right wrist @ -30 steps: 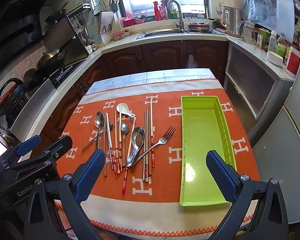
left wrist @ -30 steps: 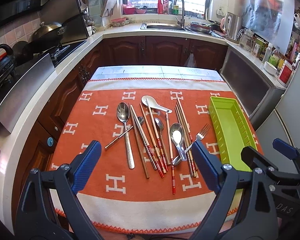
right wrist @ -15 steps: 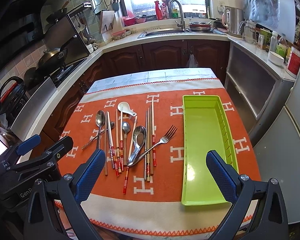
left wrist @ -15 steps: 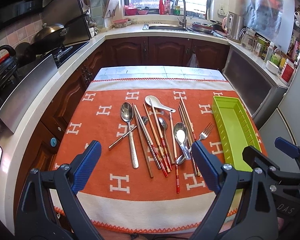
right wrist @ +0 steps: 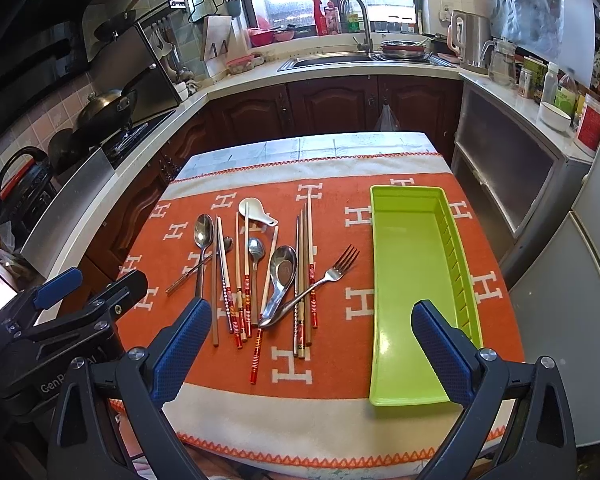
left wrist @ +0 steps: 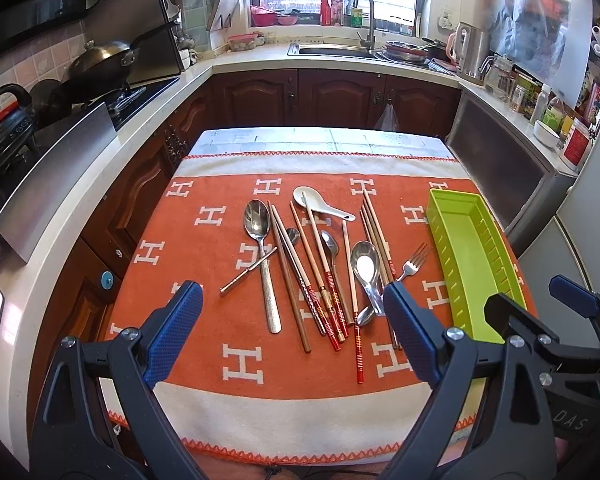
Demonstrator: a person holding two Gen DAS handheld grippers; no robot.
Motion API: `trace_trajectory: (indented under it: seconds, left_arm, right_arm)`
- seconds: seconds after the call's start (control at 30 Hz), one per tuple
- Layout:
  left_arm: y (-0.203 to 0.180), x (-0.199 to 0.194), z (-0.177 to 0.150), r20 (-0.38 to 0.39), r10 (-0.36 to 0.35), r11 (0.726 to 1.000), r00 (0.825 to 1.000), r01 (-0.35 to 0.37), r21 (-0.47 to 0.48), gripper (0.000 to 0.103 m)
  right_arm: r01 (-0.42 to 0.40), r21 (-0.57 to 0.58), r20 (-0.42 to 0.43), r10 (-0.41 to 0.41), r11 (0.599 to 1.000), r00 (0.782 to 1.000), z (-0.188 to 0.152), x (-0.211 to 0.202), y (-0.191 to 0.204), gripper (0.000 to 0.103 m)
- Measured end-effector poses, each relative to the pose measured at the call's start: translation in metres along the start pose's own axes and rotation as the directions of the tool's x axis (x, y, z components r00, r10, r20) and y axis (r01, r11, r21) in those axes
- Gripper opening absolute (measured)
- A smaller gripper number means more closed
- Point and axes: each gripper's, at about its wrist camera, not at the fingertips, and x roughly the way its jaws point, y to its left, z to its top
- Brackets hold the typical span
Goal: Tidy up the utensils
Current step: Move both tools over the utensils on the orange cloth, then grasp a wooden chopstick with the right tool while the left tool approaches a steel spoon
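A heap of utensils lies mid-cloth: a large steel spoon [left wrist: 259, 236], a white ceramic spoon [left wrist: 312, 199], a steel ladle spoon [left wrist: 365, 266], a fork [left wrist: 413, 261], and several wooden and red-banded chopsticks [left wrist: 320, 276]. The right wrist view shows the same fork [right wrist: 332, 272] and ladle spoon [right wrist: 281, 276]. An empty lime-green tray [left wrist: 470, 256] [right wrist: 410, 280] lies to their right. My left gripper [left wrist: 294, 336] hovers open over the cloth's near side, empty. My right gripper [right wrist: 310, 354] is open and empty too, between heap and tray.
The orange cloth [left wrist: 204, 248] with white H marks covers a small table. Kitchen counters ring it: a stove with a wok [left wrist: 100, 62] on the left, a sink [left wrist: 332, 49] at the back, a kettle [left wrist: 470, 54] and jars at right. A fridge [right wrist: 580, 280] stands close on the right.
Both views have drifted slightly back and up, so the table sits a little lower and farther. No utensil has moved and both grippers stay open.
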Motion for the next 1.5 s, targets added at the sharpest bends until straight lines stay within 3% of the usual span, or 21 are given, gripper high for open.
trace_trajectory:
  seconds: [0.77, 1.07, 1.5]
  left_arm:
    - [0.015, 0.001, 0.012, 0.015, -0.025, 1.0, 1.0, 0.025, 0.002, 0.091]
    - [0.036, 0.01, 0.026, -0.037, -0.02, 0.998, 0.999, 0.018, -0.057, 0.091]
    - [0.077, 0.043, 0.059, -0.084, 0.011, 0.997, 0.996, -0.017, -0.071, 0.091]
  right_arm:
    - [0.035, -0.032, -0.016, -0.035, 0.999, 0.999, 0.011, 0.004, 0.013, 0.101]
    - [0.061, -0.054, 0.005, -0.061, 0.997, 0.998, 0.025, 0.001, 0.018, 0.101]
    - [0.005, -0.052, -0.016, -0.006, 0.999, 1.0, 0.073, 0.02, 0.018, 0.101]
